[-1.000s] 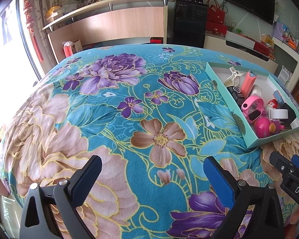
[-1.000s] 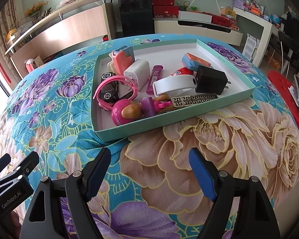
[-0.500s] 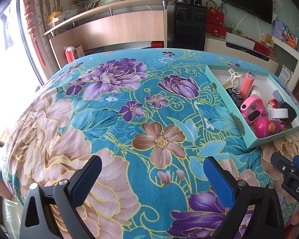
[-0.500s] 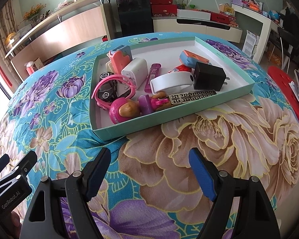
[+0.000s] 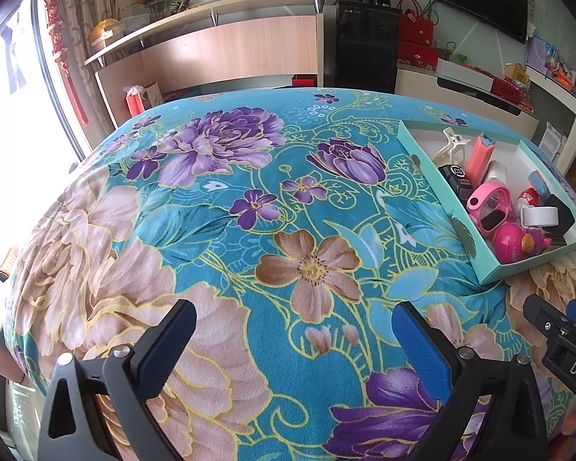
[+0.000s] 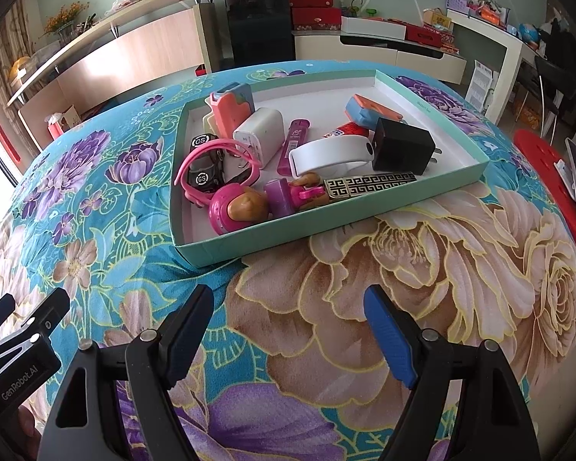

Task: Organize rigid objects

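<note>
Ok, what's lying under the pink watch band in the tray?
Under the pink watch band sits a black case marked CS, inside the teal tray. The case's lower part and the tray floor beneath are covered.

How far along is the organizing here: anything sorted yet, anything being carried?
Nothing looks sorted yet: the black charger, pink watch, white band and pink toy figure lie jumbled in the teal box lid. Nothing is in hand: left gripper and right gripper hover open over the floral cloth. All the sorting remains.
</note>
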Demonstrator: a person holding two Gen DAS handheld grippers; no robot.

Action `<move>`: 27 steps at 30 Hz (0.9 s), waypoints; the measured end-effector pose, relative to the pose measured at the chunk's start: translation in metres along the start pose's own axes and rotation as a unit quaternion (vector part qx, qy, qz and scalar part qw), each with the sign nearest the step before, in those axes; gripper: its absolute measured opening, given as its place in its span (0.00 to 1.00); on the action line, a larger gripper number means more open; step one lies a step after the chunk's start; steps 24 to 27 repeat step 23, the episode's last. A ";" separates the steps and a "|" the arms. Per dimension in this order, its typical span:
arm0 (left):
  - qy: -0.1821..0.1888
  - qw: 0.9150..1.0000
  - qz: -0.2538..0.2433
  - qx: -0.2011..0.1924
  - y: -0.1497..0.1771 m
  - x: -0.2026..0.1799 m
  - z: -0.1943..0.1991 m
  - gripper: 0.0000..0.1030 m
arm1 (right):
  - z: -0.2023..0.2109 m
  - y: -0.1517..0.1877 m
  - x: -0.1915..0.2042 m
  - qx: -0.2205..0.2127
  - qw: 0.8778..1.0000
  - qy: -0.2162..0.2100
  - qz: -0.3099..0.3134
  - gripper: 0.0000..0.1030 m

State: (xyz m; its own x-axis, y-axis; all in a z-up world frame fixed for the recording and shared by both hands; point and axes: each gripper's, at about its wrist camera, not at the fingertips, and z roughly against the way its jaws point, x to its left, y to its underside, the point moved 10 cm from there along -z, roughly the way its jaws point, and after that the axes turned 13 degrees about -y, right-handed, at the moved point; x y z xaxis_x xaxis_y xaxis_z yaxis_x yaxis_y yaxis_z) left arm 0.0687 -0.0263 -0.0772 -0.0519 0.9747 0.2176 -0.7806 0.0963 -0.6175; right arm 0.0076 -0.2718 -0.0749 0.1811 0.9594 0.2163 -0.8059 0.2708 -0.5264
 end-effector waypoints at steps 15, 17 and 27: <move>0.001 1.000 -0.007 -0.009 -0.001 -0.003 0.004 1.00 | -0.003 0.002 -0.002 0.005 1.000 0.001 -0.001 0.79; -0.001 1.000 -0.009 -0.011 -0.001 -0.004 0.005 1.00 | -0.003 0.002 -0.002 0.005 1.000 0.001 -0.001 0.79; -0.002 1.000 -0.009 -0.018 -0.002 -0.003 0.007 1.00 | -0.002 0.002 -0.002 0.005 1.000 0.001 -0.001 0.79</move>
